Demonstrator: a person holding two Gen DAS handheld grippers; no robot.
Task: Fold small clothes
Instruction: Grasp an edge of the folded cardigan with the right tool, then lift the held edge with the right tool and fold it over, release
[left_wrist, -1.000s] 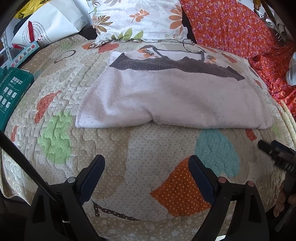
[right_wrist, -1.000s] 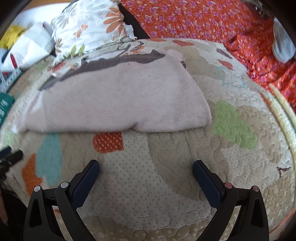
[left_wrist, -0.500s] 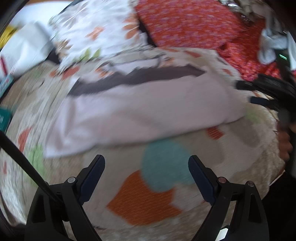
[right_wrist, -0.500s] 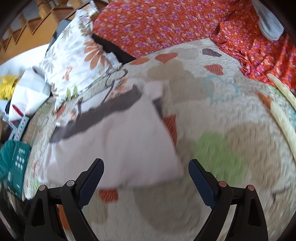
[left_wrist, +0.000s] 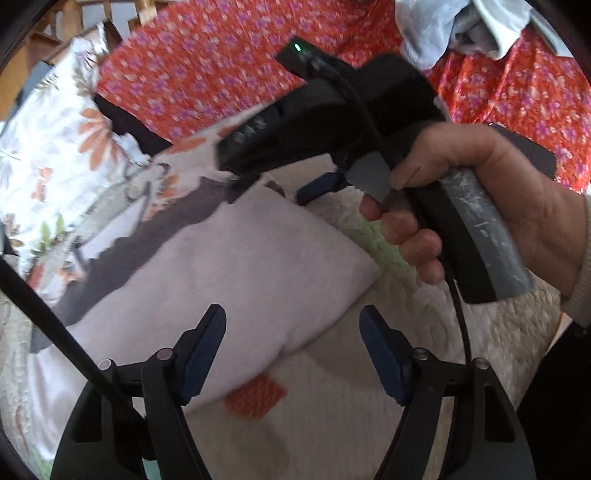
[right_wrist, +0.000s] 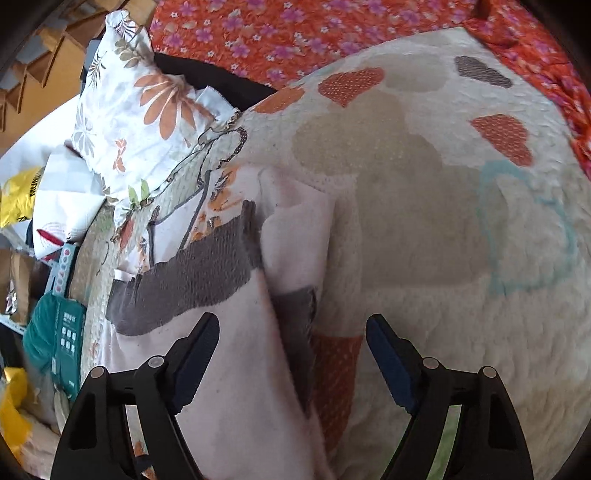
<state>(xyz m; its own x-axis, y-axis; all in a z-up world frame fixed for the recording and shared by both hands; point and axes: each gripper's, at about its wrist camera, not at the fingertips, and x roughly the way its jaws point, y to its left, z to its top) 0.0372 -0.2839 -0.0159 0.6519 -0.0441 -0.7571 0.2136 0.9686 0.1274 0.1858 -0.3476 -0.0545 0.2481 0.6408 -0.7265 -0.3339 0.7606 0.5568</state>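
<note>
Both hand-held grippers (left_wrist: 291, 350) (right_wrist: 291, 354) agape over folded garment (left_wrist: 229, 273)

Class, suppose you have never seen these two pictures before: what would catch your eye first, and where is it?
First, the hand gripping the black right gripper, filling the upper right of the left wrist view, above the folded pale pink garment with a dark grey band. Next, the orange-red flowered cloth across the top, behind the cream quilt with coloured patches.

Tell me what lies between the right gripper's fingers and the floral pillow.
In the right wrist view, the pale folded garment with its grey band lies between the right gripper and the floral pillow.
</note>
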